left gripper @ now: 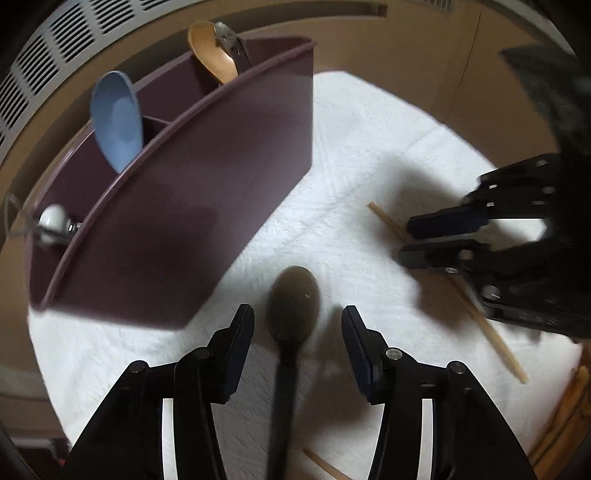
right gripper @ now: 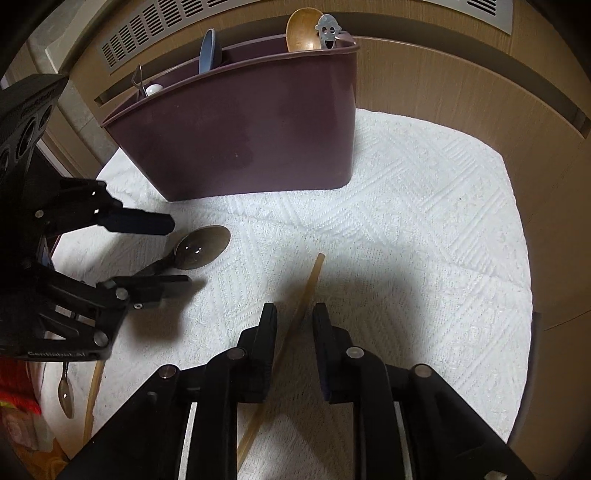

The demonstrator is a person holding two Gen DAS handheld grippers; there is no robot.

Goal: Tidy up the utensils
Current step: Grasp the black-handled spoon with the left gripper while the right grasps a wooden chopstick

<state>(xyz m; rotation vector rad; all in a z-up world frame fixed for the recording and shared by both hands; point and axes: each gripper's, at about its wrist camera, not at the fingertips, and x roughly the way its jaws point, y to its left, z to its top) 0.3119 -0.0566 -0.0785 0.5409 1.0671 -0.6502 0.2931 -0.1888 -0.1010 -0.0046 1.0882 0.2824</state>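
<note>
White towel carries maroon caddy, dark spoon, chopstick.

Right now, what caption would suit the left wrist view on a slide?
Open left tool straddles a dark plastic spoon on white towel beside the maroon utensil caddy.

1. White quilted towel spread across the middle of the frame.
2. Tan wooden surface beyond the towel, upper right.
3. Slotted vent grille along the top left.
4. Red packaging at the lower left edge, blurred.
</note>
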